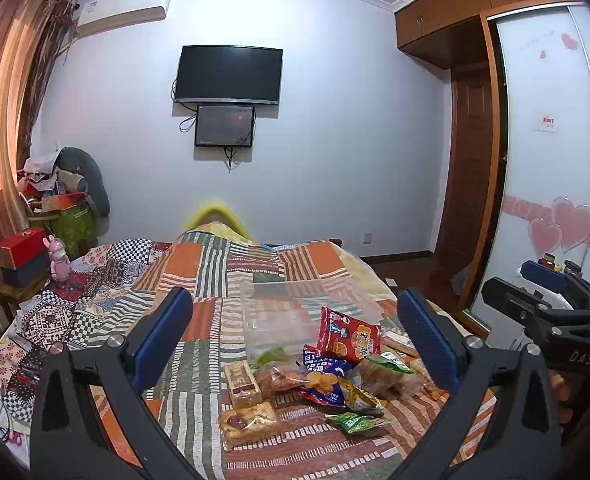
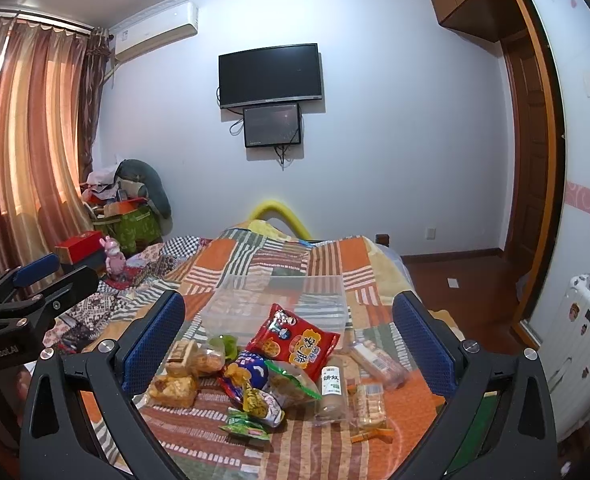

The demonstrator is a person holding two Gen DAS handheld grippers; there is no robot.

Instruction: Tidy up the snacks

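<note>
Left gripper (image 1: 295,340) and right gripper (image 2: 289,344) both spread wide, empty, held above the near bed edge. Snack packets (image 2: 263,376) heaped on patchwork quilt (image 1: 223,276) between the fingers; red bag (image 2: 297,340) at the heap's far side. Clear plastic container (image 2: 275,300) just beyond, on the quilt. Farther left, cluttered pile (image 2: 127,208) beside curtains (image 2: 27,128). Far wall: television (image 2: 270,75). Wardrobe (image 1: 551,152) at right.

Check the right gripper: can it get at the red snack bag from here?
Probably yes. The right gripper is open and empty, and the red snack bag lies on top of the pile, propped against the clear bin, nothing covering it.
</note>
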